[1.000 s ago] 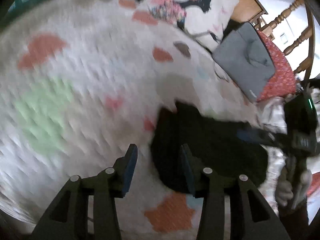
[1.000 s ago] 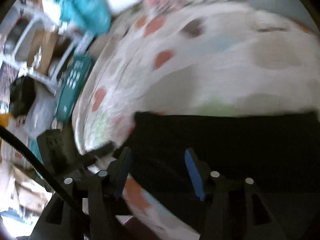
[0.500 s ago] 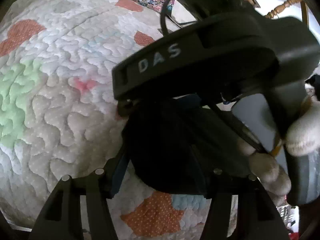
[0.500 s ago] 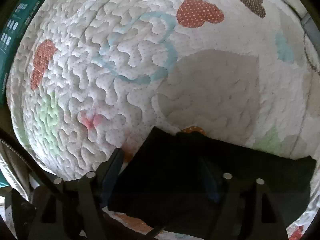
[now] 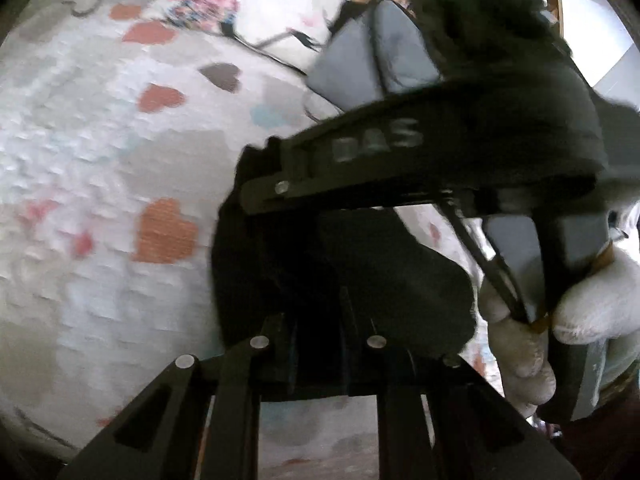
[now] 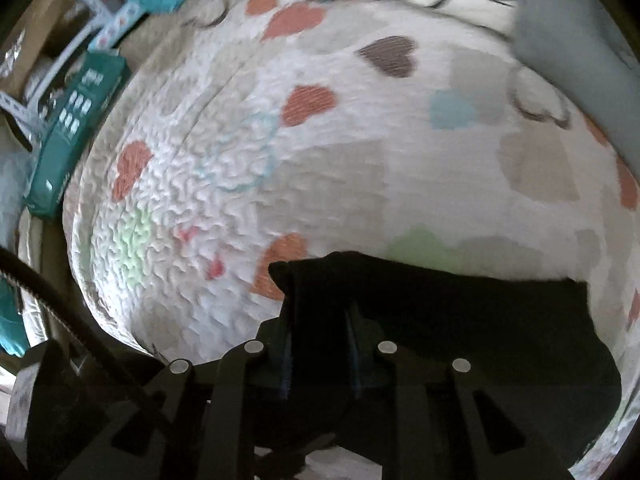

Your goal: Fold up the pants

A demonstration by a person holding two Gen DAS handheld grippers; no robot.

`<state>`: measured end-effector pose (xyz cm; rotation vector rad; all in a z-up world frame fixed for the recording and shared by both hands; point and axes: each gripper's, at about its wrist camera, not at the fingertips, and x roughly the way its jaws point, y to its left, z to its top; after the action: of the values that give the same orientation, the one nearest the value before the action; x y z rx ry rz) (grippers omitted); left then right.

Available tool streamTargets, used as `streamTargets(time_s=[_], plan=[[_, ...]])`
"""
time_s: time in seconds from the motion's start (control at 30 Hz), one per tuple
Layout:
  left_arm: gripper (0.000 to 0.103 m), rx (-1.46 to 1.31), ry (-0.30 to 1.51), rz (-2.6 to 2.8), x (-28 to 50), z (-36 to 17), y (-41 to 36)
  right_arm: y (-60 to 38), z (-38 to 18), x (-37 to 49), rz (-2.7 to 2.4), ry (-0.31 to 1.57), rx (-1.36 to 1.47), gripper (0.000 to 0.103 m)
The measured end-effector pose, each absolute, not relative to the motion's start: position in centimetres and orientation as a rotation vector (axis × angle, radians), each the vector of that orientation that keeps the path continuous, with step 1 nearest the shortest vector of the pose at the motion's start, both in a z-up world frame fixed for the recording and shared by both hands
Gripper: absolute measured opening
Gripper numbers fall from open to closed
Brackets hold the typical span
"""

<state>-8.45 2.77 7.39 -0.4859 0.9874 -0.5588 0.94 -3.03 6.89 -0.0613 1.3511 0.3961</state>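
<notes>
Black pants (image 6: 460, 320) folded on heart-print quilt (image 6: 224, 168), near edge of bed. Left claw (image 5: 316, 332) and right claw (image 6: 318, 344) both clenched on fabric at left end. Lift together, keep edges aligned, lay flat.

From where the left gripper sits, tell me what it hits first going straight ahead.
The black pants, already between the left gripper's fingers. Just beyond looms the right gripper's black body, apparently above the line, though depth is unclear.
</notes>
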Motion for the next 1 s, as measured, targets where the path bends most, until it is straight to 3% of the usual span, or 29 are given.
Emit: streamTargets(time_s=[0.33, 0.37, 0.43, 0.5, 0.67, 0.87, 1.0], plan=[[0.015, -0.371, 1.079, -0.705, -8.8, 5.9, -7.7, -20.8, 3.7, 0.1, 0.224, 1.345, 0.185, 0.021], [0.015, -0.356, 1.096, -0.724, -9.3, 5.9, -7.9, -21.5, 3.3, 0.0, 0.215, 1.344, 0.196, 0.022], [0.015, -0.329, 1.103, -0.753, -10.3, 6.3, -8.1, -23.5, 2.3, 0.0, 0.205, 1.331, 0.242, 0.036], [0.016, -0.287, 1.095, -0.772, -11.4, 7.1, -8.1, -25.7, 2.3, -0.2, 0.217, 1.298, 0.314, 0.039], [0.028, -0.287, 1.071, -0.704, -11.9, 8.4, -4.4, -28.9, 4.5, -1.4, 0.152, 1.212, 0.316, 0.041], [0.028, -0.310, 1.060, -0.549, -7.6, 7.1, -2.7, -28.9, 7.5, -2.7, 0.369, 1.085, 0.553, 0.041], [0.028, -0.307, 1.098, -0.564, -7.6, 5.4, -4.6, -26.5, 5.4, -2.3, 0.554, 1.109, 0.810, 0.041]])
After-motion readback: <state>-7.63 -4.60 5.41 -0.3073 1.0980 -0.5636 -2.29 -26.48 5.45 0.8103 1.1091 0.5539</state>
